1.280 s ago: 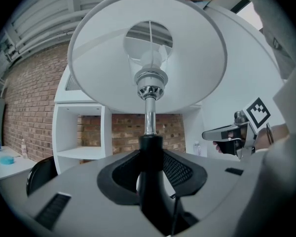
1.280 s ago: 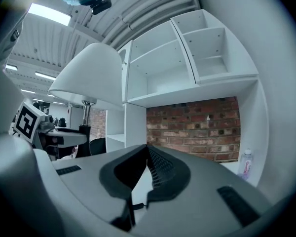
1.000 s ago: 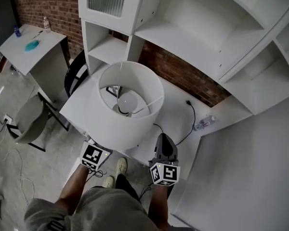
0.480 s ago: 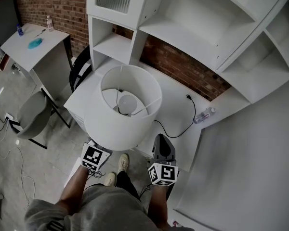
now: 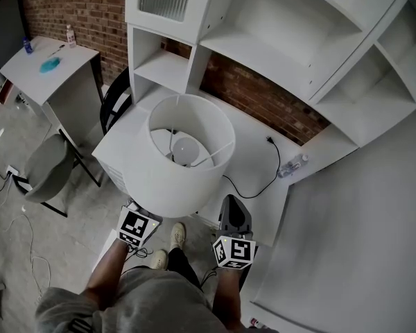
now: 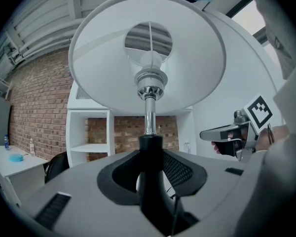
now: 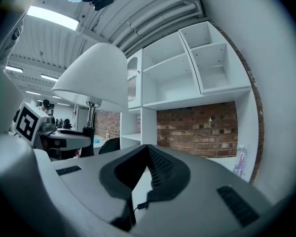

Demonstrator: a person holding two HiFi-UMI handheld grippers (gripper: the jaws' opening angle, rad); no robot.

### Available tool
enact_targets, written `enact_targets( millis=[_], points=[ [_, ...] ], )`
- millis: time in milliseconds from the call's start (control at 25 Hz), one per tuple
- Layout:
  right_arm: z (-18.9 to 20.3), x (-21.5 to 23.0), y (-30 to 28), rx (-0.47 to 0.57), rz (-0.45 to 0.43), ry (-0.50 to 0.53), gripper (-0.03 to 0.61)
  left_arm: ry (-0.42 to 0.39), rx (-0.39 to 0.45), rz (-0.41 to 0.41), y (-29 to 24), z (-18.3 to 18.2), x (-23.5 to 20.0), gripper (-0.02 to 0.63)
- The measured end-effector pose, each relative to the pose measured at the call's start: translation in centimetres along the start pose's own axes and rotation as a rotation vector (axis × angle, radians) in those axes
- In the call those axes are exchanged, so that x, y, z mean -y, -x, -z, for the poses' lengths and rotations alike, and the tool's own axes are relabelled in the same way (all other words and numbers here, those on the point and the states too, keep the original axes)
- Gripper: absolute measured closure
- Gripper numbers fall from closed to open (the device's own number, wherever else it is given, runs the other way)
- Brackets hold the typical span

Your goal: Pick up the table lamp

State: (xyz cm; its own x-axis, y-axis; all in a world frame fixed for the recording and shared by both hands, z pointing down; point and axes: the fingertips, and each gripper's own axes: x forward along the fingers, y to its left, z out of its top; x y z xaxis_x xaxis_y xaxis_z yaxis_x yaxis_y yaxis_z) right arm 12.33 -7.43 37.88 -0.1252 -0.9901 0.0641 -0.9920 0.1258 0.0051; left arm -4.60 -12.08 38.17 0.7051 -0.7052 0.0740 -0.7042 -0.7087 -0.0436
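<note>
The table lamp (image 5: 184,182) has a wide white drum shade, a chrome neck and a black stem (image 6: 150,147). In the left gripper view that stem stands upright between the jaws of my left gripper (image 6: 150,157), which is shut on it. From the head view only the left gripper's marker cube (image 5: 137,227) shows, below the shade; the shade hides the lamp's base. My right gripper (image 5: 234,210) hovers level beside the shade at the desk's front edge, shut, with nothing in it (image 7: 148,149). The lamp (image 7: 96,78) stands to its left.
The lamp's black cord (image 5: 260,182) trails over the white desk (image 5: 253,151) to a loose plug. A water bottle (image 5: 291,166) lies by the brick wall. White shelving (image 5: 263,40) rises behind. A black chair (image 5: 114,99), grey chair (image 5: 45,168) and side table (image 5: 45,61) stand left.
The lamp and both grippers have drawn back a little from the shelving toward the person. Over the last half second they have kept still.
</note>
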Motion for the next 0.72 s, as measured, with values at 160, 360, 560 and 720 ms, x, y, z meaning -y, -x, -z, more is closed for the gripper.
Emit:
enact_targets(
  millis=[160, 360, 560, 720],
  points=[
    [-0.17, -0.15, -0.22, 0.0, -0.005, 0.0, 0.557, -0.006, 0.004, 0.006, -0.21, -0.31, -0.02, 0.476],
    [-0.04, -0.08, -0.33, 0.0, -0.003, 0.0, 0.557, -0.011, 0.013, 0.006, -0.19, -0.55, -0.14, 0.476],
    [-0.14, -0.16, -0.38, 0.002, -0.003, 0.0, 0.557, -0.016, 0.017, 0.006, -0.27, -0.82, -0.22, 0.476],
    [-0.27, -0.35, -0.27, 0.008, -0.007, -0.002, 0.557, -0.012, 0.02, 0.005, -0.24, -0.88, -0.14, 0.476]
  ],
)
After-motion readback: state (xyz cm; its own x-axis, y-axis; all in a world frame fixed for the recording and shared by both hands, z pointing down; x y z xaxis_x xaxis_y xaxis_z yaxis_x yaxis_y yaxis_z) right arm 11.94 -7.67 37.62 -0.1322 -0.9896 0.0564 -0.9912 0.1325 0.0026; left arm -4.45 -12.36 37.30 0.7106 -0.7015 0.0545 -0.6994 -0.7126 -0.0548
